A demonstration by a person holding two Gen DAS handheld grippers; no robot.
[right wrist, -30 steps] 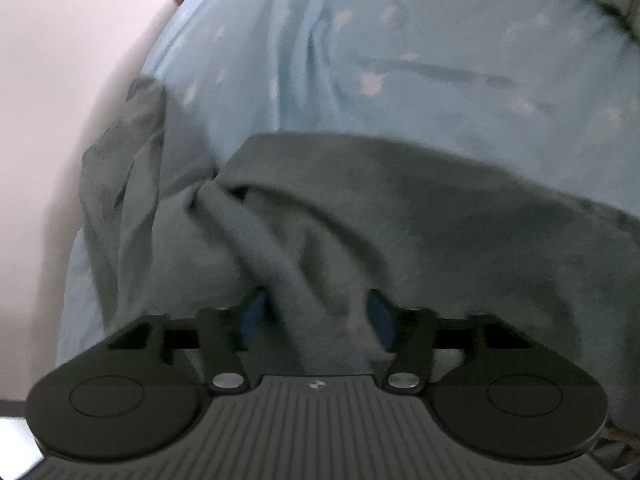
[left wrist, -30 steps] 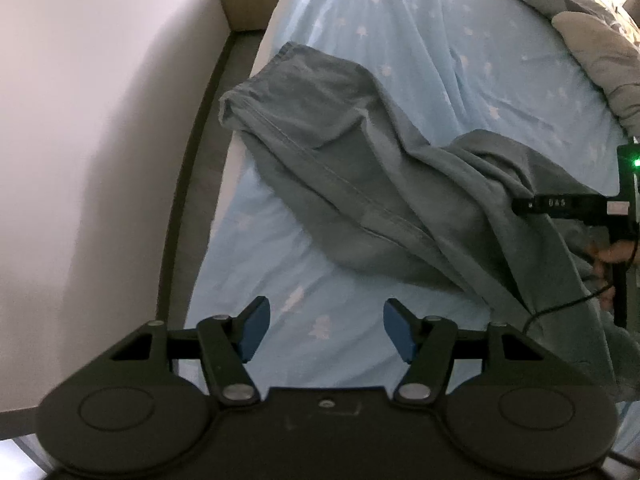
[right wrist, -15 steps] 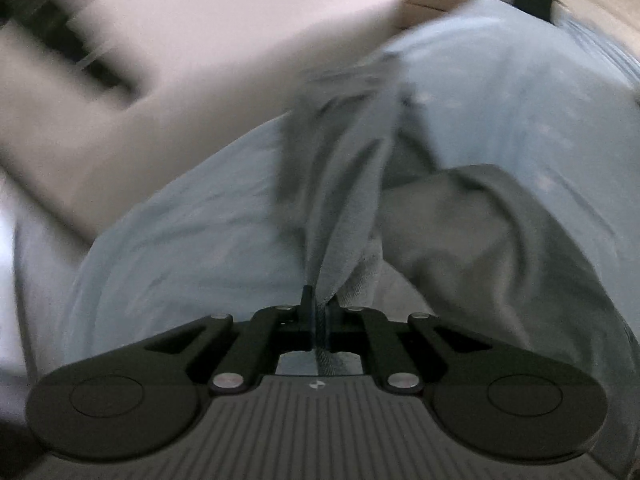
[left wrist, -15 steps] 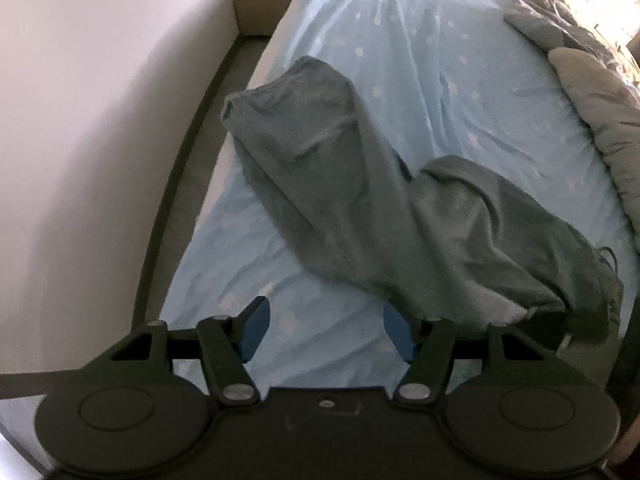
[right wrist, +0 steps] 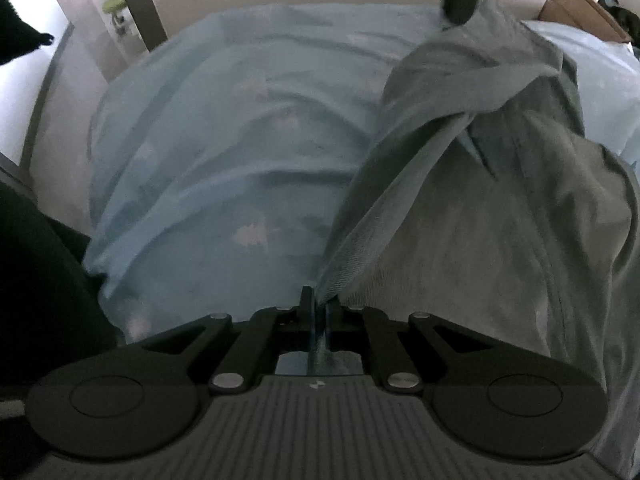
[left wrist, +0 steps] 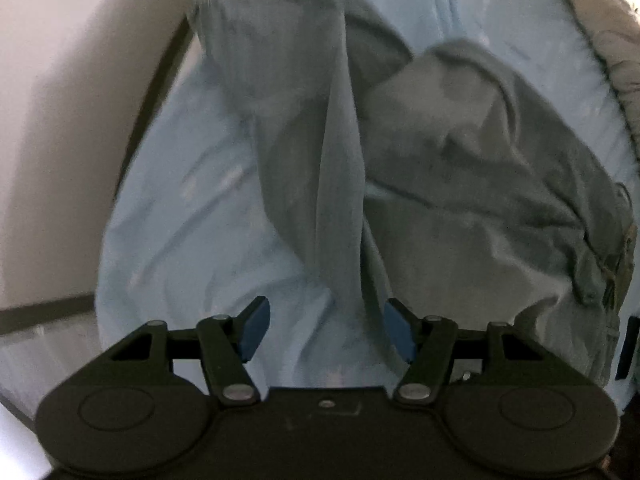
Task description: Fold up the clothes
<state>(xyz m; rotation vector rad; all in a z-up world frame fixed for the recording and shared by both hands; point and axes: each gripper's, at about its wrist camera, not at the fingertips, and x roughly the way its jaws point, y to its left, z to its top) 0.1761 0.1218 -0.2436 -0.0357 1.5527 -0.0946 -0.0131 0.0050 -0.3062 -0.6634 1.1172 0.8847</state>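
Grey-blue garment on the bed, over the pale blue star-print sheet — mostly rumpled, bulk heaped to the right in the left wrist view, one long ribbed strip drawn up taut toward the camera. Not yet flat, no clean fold lines visible; edges twisted.

Step in hand, by judgement: lifting and spreading one end so the cloth can be laid out square. To do well — keep pull steady and low, let the twist in the raised strip unwind before laying down, take a second corner with the free side so the edge hangs level. Risk of dragging the sheet into wrinkles if hauled sideways.

Right hand-held gripper: fingers shut tight, a thin pinch of fabric edge clamped between, cloth running up and away to the right in a taut band.

Left hand-held gripper: blue pads wide apart, holding nothing. Raised strip passes just ahead of the gap, close to the right pad; actual contact not certain — view blurred.
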